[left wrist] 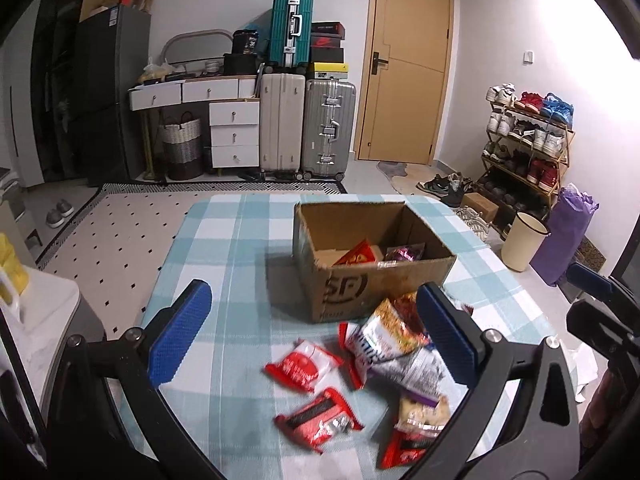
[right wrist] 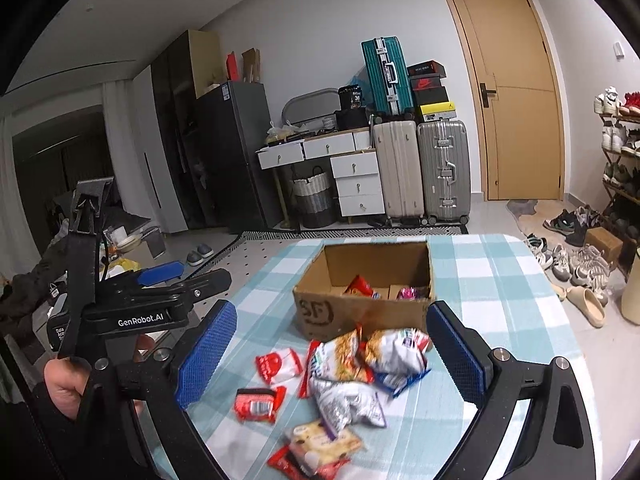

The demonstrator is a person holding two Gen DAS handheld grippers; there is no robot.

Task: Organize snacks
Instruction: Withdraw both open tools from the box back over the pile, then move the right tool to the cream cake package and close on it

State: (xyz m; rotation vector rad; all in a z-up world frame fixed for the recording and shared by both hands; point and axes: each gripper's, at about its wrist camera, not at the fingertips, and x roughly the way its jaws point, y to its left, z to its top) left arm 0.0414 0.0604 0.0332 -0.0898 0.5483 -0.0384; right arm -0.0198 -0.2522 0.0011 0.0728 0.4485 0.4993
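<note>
While both the left gripper (left wrist: 316, 334) and right gripper (right wrist: 330, 354) hover wide open and empty, overlapping crinkly foil snack packets (right wrist: 344, 376) risk double-grabs or slipping short of the brown cardboard box (right wrist: 372, 284).

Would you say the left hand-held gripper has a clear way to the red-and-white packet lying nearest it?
Probably yes: the left hand-held gripper is open above the red-and-white packet, which lies apart from the pile with nothing covering it.

The left claw (left wrist: 314, 340) hangs wide apart over loose snack packets (left wrist: 384, 356) on the checked desk (left wrist: 224, 232); beyond them sits an open cardboard box (left wrist: 360, 276) holding a few packets.
</note>
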